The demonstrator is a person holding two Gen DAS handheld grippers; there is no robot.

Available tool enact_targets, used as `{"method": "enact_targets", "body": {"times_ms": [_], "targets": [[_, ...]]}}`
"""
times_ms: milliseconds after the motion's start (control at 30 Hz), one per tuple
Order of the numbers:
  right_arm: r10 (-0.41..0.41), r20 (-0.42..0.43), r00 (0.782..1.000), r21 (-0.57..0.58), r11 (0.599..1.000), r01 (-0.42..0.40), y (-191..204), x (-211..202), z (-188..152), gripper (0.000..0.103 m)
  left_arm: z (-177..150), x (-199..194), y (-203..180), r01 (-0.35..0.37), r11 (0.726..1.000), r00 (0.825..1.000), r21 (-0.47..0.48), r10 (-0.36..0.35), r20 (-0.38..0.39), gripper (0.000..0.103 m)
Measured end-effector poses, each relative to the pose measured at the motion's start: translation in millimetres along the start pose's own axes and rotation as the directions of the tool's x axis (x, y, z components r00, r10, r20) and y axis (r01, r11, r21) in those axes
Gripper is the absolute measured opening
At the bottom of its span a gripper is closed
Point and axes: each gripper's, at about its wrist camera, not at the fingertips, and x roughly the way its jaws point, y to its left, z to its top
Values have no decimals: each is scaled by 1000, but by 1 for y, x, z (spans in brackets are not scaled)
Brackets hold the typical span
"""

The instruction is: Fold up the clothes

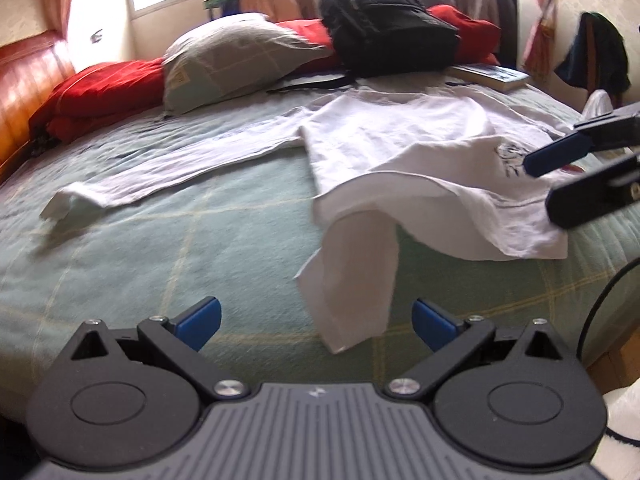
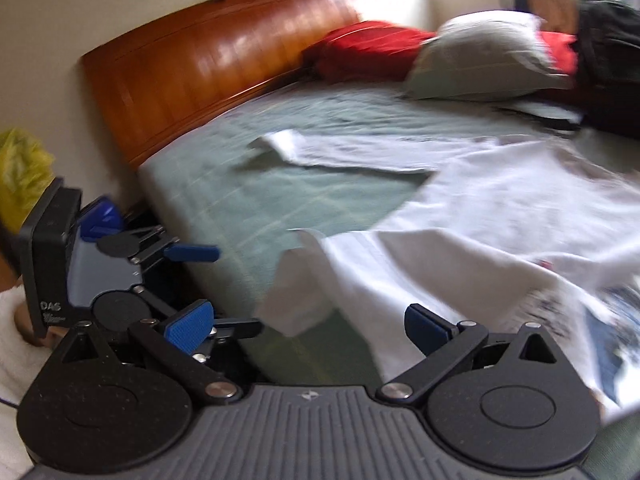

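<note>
A white long-sleeved shirt [image 1: 400, 140] lies spread on the green checked bedspread [image 1: 160, 248] of a bed, one sleeve [image 1: 168, 172] stretched flat toward the wooden headboard [image 2: 216, 60], the other sleeve [image 1: 356, 280] doubled over and draped down the shirt's near edge. We hold our left claw [image 1: 316, 322] low over the bedspread, just short of that draped sleeve, its blue pads [image 1: 200, 320] spread wide and gripping nothing. Our right claw [image 2: 308, 330] hovers over the shirt's near corner, jaws likewise wide apart and empty; from the left wrist view it enters at the right edge [image 1: 560, 176], above the printed part of the shirt (the print itself is too blurred to read). From the right wrist view the left claw [image 2: 196, 280] shows beside the bed's edge, with cloth lying between the right claw's pads [image 2: 188, 328] but not pinched. At the far side of the bed rest a grey pillow [image 1: 236, 60], red bedding [image 1: 104, 92], a black backpack [image 1: 388, 28] and a book [image 1: 492, 74]. A yellow bag [image 2: 24, 168] sits off the bed near the headboard.
</note>
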Motion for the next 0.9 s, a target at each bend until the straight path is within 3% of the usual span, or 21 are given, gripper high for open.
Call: {"method": "enact_targets", "body": {"times_ms": [167, 367, 667, 833, 900], "targets": [[-175, 10, 985, 85, 981, 173, -36, -22, -23, 103, 8, 25, -20, -44, 992, 999, 121, 46, -21, 101], [-223, 31, 974, 286, 936, 205, -82, -51, -61, 103, 16, 55, -34, -109, 975, 992, 192, 119, -40, 101], [-141, 75, 987, 487, 869, 87, -124, -55, -96, 103, 26, 57, -20, -210, 960, 976, 187, 218, -22, 102], [-75, 104, 992, 469, 883, 18, -124, -49, -91, 103, 30, 51, -6, -255, 953, 964, 165, 264, -35, 102], [-50, 118, 992, 460, 888, -10, -124, -48, -83, 103, 24, 43, -15, -220, 955, 972, 198, 232, -38, 102]]}}
